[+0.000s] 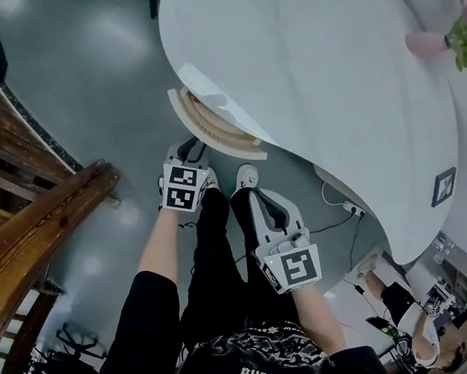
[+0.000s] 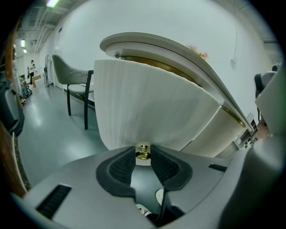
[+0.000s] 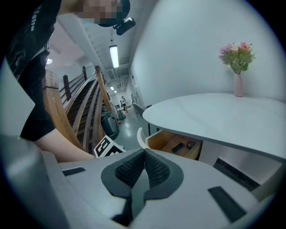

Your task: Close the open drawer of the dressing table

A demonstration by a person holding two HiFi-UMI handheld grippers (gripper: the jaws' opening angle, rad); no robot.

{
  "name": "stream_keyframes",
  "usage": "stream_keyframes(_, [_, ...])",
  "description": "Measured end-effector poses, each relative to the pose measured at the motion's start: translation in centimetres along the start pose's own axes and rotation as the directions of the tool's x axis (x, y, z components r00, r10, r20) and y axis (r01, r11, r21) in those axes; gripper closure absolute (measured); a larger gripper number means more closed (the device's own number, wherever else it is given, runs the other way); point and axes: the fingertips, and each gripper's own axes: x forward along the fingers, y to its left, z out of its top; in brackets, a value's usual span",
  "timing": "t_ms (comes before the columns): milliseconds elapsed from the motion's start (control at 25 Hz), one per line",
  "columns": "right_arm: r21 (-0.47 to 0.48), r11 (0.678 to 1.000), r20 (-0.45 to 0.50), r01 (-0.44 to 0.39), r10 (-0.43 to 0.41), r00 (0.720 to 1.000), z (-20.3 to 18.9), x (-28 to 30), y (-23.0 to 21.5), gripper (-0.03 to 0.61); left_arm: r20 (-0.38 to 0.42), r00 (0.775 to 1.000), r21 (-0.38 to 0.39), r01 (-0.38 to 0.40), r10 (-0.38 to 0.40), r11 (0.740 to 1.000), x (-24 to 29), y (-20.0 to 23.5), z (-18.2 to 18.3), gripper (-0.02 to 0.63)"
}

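Brass knob point(image 2: 142, 152) sits pinched between the pads of my left claw point(image 1: 190, 152) — the jaws stand partly apart, closed on it from both sides. It is fixed low in the middle of the drawer front point(image 2: 147, 107), a white, ribbed, curved panel that fills most of my left gripper view. The drawer point(image 1: 210, 126) stands pulled out from under the near edge of the white dressing table point(image 1: 312, 66). Its pale wooden inside shows, with a couple of small dark things point(image 3: 178, 146) lying in it. My right claw point(image 3: 144, 154) hangs empty with its jaws pressed together — off to one side of the drawer, touching nothing. A pink vase of flowers point(image 3: 237, 82) stands on the far part of the tabletop, and a wooden stair rail point(image 1: 39, 235) runs along my left.
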Motion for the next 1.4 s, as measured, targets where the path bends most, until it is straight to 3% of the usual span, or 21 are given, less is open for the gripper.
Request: stream_keyframes(1400, [0.052,0.998,-0.022,0.026,-0.025,0.999,-2.0,0.5,-1.7,0.552,0.046,0.999,0.003,0.015,-0.015,1.0,3.5,-0.6,3.4,0.495])
